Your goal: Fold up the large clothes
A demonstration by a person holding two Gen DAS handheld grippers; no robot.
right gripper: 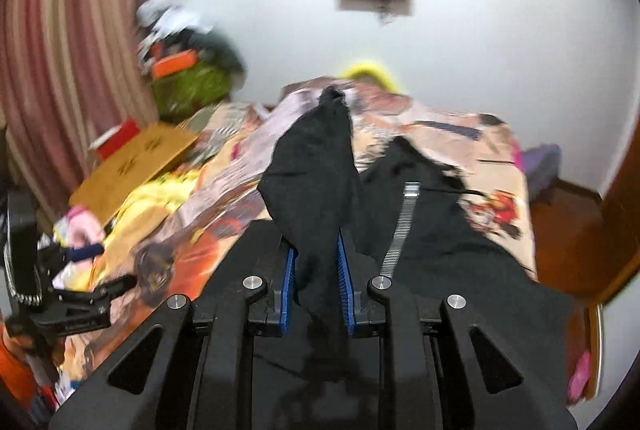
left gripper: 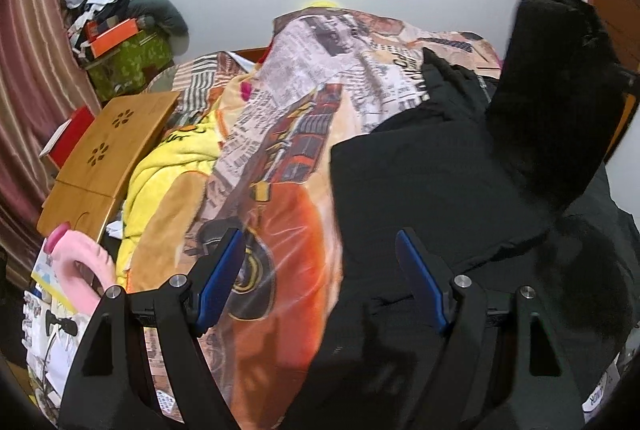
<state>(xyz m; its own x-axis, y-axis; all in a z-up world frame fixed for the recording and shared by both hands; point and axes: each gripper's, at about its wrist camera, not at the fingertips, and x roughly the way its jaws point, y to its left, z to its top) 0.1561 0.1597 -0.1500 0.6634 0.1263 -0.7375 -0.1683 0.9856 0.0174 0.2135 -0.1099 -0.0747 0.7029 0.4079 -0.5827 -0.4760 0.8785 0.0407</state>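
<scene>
We see the black garment (left gripper: 432, 182) spread over the right part of the bed, on the printed bedspread (left gripper: 304, 78), and one fold of it is lifted up and away from the rest. In the right wrist view the right gripper (right gripper: 317, 270) has its blue pads (right gripper: 289, 282) drawn narrow on that lifted fold of black cloth, which stands up between them and flops forward past the tips; a metal zipper strip (right gripper: 402, 226) lies on the cloth just to the right of the fingers. In the left wrist view the left gripper (left gripper: 322, 270) has its fingers spread wide with nothing clamped; the garment's left edge lies below, between the two pads, the right pad (left gripper: 420, 278) over the black cloth and the left one over the orange print. A wooden lap tray (left gripper: 108, 150) and a yellow blanket (left gripper: 168, 166) lie on the left.
</scene>
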